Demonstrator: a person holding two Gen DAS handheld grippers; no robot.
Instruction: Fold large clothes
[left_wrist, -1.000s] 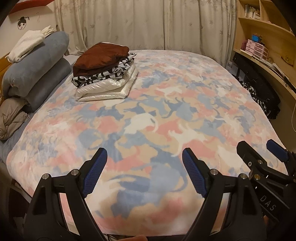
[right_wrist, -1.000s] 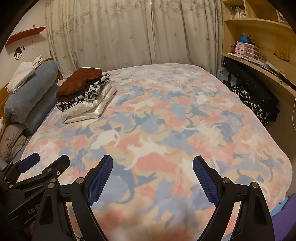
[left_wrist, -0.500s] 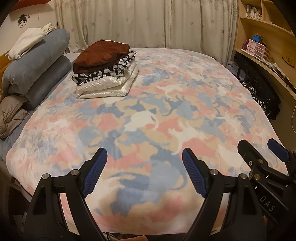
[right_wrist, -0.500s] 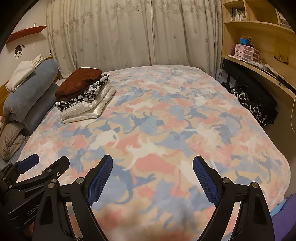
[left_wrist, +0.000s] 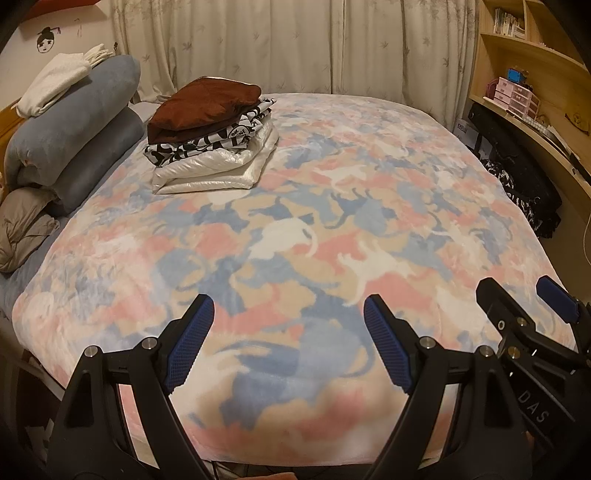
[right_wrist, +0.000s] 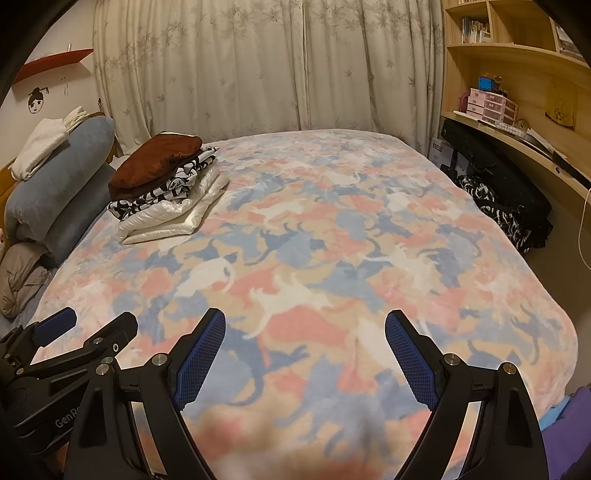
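The left gripper (left_wrist: 284, 339) is hovering above the near edge of the bed, its blue-padded fingers (left_wrist: 190, 343) spread wide apart and gripping nothing. Just to its right, the right gripper (right_wrist: 304, 356) is hanging over the same edge, its fingers (right_wrist: 201, 356) likewise standing apart and empty. Directly beneath and ahead of both, a cat-print blanket (left_wrist: 332, 229) in pink, blue and cream is lying flat across the bed. Farther ahead and to the left of the left gripper, a stack of folded clothes (left_wrist: 212, 136) is sitting on the blanket, a brown piece on top, a black-and-white one under it and a white one at the bottom. Left of the stack, blue pillows (left_wrist: 70, 136) are piling up with a white cloth (left_wrist: 55, 83) on top. Beyond everything, pale curtains (right_wrist: 266, 66) are hanging, and wooden shelves (right_wrist: 517, 92) are standing far right.
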